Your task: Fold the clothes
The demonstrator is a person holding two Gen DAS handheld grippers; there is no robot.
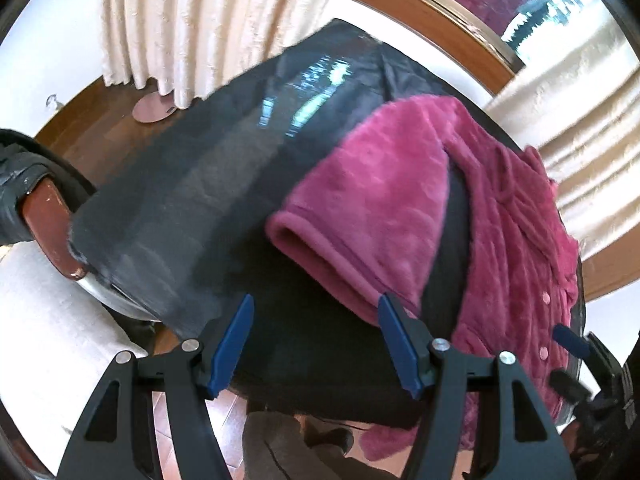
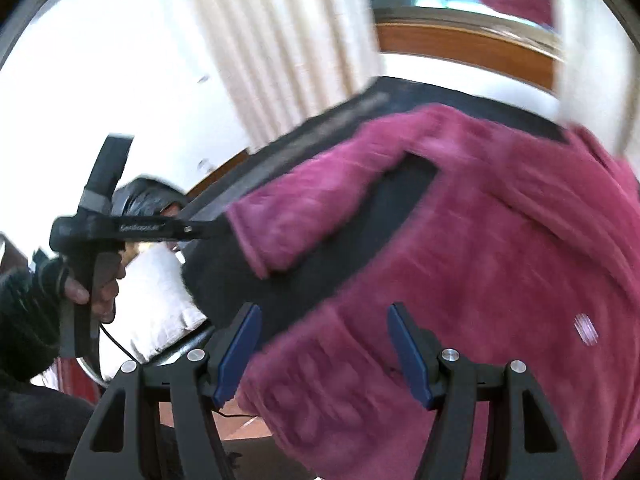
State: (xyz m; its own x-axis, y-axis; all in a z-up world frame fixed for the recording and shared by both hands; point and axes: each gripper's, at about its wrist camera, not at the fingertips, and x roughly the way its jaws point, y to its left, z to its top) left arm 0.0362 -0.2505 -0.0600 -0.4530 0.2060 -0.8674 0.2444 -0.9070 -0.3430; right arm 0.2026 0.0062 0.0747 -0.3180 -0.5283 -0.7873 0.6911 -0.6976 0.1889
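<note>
Magenta fleece jacket (image 1: 516, 216) lengthwise, sleeve cuff (image 1: 320, 248) nearward.

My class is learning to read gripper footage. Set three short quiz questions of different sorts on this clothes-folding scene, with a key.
1. True or false: the left gripper is clamped on the pink fleece garment.
2. The garment lies on: A) a white bed, B) a dark-covered table, C) a wooden floor.
3. Fill in: beside the garment's front edge sit pale pink ____.

Key: 1 false, its jaws stand open; 2 B; 3 buttons.
</note>
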